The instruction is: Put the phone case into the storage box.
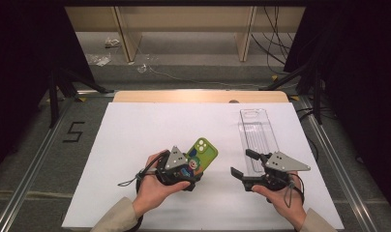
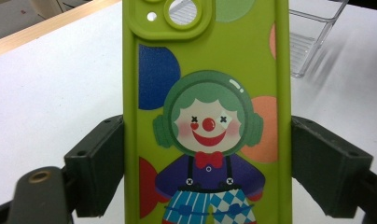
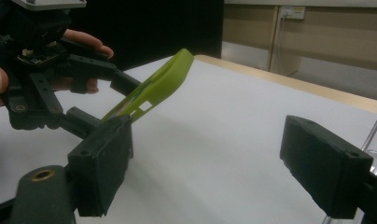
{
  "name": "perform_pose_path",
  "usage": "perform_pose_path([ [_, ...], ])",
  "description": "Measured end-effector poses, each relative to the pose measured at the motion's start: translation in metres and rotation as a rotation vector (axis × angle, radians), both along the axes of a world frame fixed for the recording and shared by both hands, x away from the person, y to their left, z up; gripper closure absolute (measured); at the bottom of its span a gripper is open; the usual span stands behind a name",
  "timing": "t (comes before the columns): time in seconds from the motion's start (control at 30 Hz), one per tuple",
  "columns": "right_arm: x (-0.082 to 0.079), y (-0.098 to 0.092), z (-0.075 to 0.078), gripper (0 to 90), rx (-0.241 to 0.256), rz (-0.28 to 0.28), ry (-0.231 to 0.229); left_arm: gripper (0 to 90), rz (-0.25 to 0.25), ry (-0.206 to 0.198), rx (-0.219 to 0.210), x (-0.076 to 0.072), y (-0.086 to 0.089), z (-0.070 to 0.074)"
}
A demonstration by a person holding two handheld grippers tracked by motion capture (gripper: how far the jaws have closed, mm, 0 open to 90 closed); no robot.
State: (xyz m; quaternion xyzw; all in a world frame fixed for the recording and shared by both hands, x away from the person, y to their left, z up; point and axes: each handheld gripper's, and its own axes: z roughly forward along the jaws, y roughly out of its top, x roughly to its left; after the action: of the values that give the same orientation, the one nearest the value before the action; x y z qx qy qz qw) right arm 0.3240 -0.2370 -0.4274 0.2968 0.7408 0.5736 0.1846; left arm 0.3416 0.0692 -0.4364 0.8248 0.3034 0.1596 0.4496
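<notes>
A lime-green phone case (image 1: pixel 204 152) printed with a cartoon clown is held by its lower end in my left gripper (image 1: pixel 191 170), left of the table's middle. In the left gripper view the case (image 2: pixel 205 93) runs up between the two black jaws, and both press on its side edges. The right gripper view shows the case (image 3: pixel 161 81) tilted up off the white surface, with the left gripper (image 3: pixel 109 100) and a hand behind it. My right gripper (image 1: pixel 244 163) stands open to the right of the case, nothing between its jaws (image 3: pixel 210 163).
A clear plastic tray (image 1: pixel 258 135) lies lengthwise at the right of the white sheet (image 1: pixel 150 125), just beyond the right gripper; its corner (image 2: pixel 312 42) also shows behind the case. A wooden table edge (image 1: pixel 198 95) runs along the far side.
</notes>
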Motion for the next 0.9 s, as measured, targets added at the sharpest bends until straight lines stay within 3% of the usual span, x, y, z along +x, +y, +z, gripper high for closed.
perform_pose_path([
  [0.9,0.010,0.016,0.004,19.5,0.010,0.011,0.018,16.4,-0.057,-0.013,0.010,-0.010,-0.015,-0.001],
])
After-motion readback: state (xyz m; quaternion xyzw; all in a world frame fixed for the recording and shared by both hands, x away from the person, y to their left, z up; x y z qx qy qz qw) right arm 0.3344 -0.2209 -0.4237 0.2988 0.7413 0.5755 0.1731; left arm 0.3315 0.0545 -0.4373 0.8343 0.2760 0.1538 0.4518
